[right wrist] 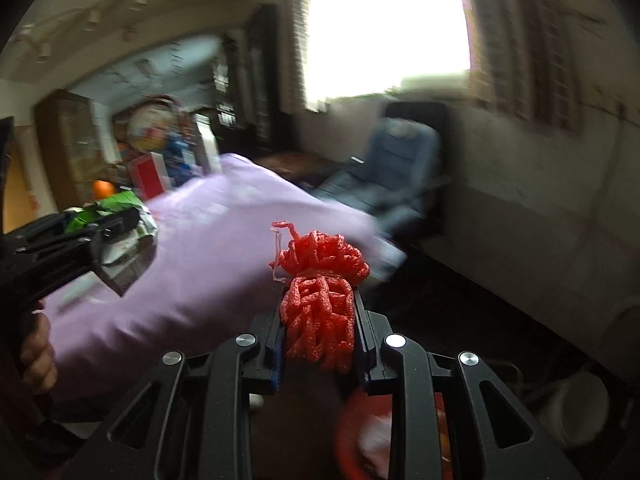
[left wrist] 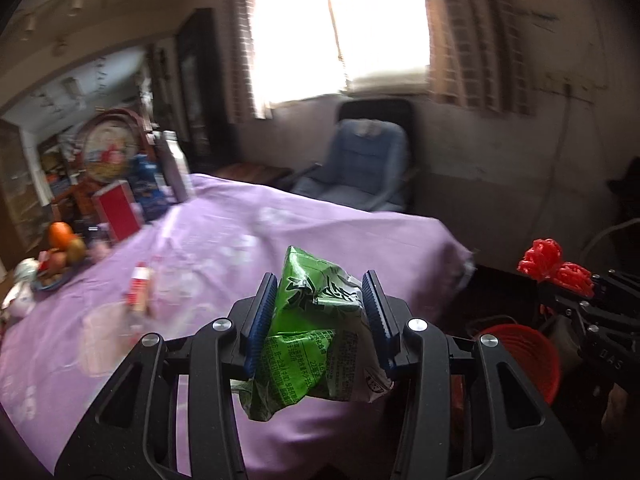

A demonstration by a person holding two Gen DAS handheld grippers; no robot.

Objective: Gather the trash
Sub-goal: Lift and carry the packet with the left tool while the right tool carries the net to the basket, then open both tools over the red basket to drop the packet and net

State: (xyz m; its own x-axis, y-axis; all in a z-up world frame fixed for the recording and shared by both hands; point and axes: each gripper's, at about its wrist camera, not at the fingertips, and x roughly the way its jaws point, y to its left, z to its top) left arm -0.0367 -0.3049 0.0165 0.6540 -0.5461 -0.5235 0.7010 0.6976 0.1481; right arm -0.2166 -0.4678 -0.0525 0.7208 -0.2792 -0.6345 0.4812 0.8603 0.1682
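Far left on the table's purple cloth (left wrist: pixel 224 216): a fruit bowl (left wrist: pixel 52 276) and a small red-labelled item (left wrist: pixel 138 290), blurred, possibly more trash; neither is held.

Left gripper (left wrist: pixel 320 316): jaws pinching a crumpled green snack wrapper (left wrist: pixel 316 332) across its middle. The wrapper is raised clear of the cloth, above the table's near edge, evidently for carrying to the bin. Its long axis runs roughly along the fingers, top corner pointing away from the camera, crushed tail hanging below the pads.

Red bin (left wrist: pixel 528 356): on the floor, right of the table, low between the two grippers; the likely destination.

Right gripper (right wrist: pixel 320 320): jaws pressed onto a red foam fruit net (right wrist: pixel 318 304), bunched. Its long axis follows the fingers, the frilled end pointing forward and up. It hangs off the table, roughly over the bin, judged ready for release.
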